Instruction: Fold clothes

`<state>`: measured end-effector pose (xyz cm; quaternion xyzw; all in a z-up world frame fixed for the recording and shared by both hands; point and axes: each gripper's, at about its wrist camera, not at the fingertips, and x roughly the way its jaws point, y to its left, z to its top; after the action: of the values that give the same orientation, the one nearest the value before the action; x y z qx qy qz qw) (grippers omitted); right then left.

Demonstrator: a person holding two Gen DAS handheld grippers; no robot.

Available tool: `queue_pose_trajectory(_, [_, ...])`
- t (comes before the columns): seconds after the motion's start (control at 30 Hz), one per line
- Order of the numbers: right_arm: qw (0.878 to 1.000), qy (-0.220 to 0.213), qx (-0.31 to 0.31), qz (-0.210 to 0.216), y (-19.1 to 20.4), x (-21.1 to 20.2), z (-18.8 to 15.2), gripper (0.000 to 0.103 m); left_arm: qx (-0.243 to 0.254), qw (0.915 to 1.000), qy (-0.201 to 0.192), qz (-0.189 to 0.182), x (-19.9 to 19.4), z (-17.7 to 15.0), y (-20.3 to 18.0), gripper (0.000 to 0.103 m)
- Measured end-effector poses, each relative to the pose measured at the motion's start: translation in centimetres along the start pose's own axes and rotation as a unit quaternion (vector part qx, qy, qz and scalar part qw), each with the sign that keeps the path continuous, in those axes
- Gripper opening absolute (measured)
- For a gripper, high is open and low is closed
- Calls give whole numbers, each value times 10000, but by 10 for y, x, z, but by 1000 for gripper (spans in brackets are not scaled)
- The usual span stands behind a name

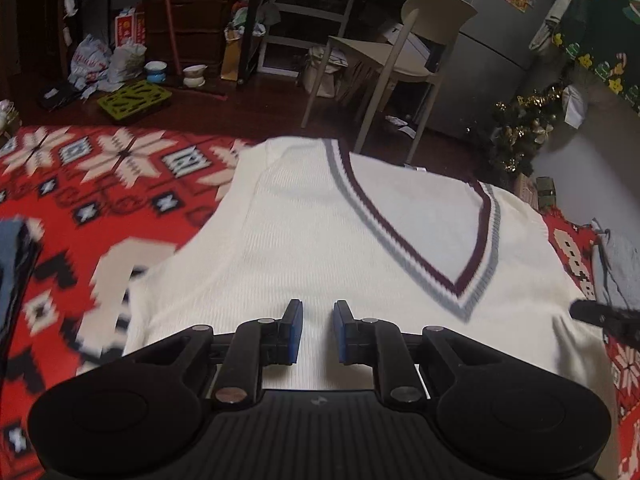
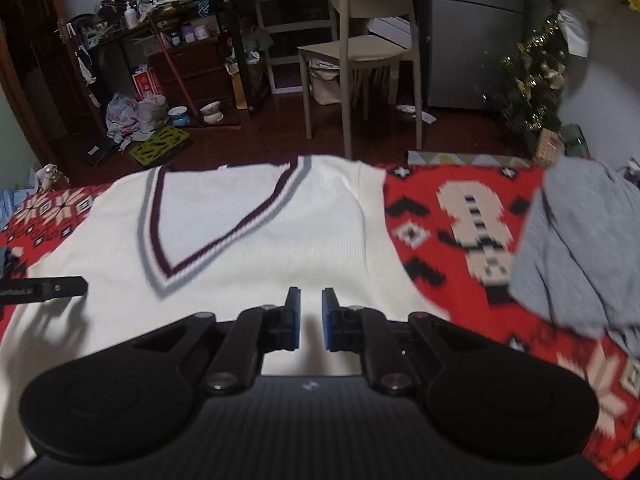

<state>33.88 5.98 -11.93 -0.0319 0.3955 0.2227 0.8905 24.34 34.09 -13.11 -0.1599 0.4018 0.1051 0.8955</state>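
Note:
A white knit vest [image 1: 320,220] with a maroon and grey V-neck trim lies spread on a red patterned blanket [image 1: 80,184], collar at the far end. My left gripper [image 1: 318,332] is at the vest's near hem on its left half, blue pads narrowly apart with white knit between them. My right gripper [image 2: 311,318] is at the same hem of the vest [image 2: 240,216] on its right half, pads likewise pinched on the fabric. A black finger [image 2: 44,290] of the left gripper shows at the left edge of the right wrist view.
A heap of grey clothing [image 2: 576,248] lies on the blanket [image 2: 460,216] right of the vest. Beyond the blanket's far edge are dark floor, a beige chair [image 2: 360,40], cluttered shelves [image 2: 180,40], a fridge [image 2: 472,40] and a small decorated tree [image 2: 532,80].

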Motion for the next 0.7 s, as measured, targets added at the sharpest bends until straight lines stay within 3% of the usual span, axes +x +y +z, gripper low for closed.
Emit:
queue_pose_trajectory(0.33, [9997,-188,96,156,-29,84,41,11,720,9974,-11,-98,45,49,-7,17])
queue_pose_trajectory(0.53, [9970,-268,621,366,-47,118,70,11,1113,9937,27,-80,68,70,-11,20])
queue_pose_trajectory(0.7, [9942,-324,967,343,-66,132,96,13,1111,9933,108,-288,81,92,0,20])
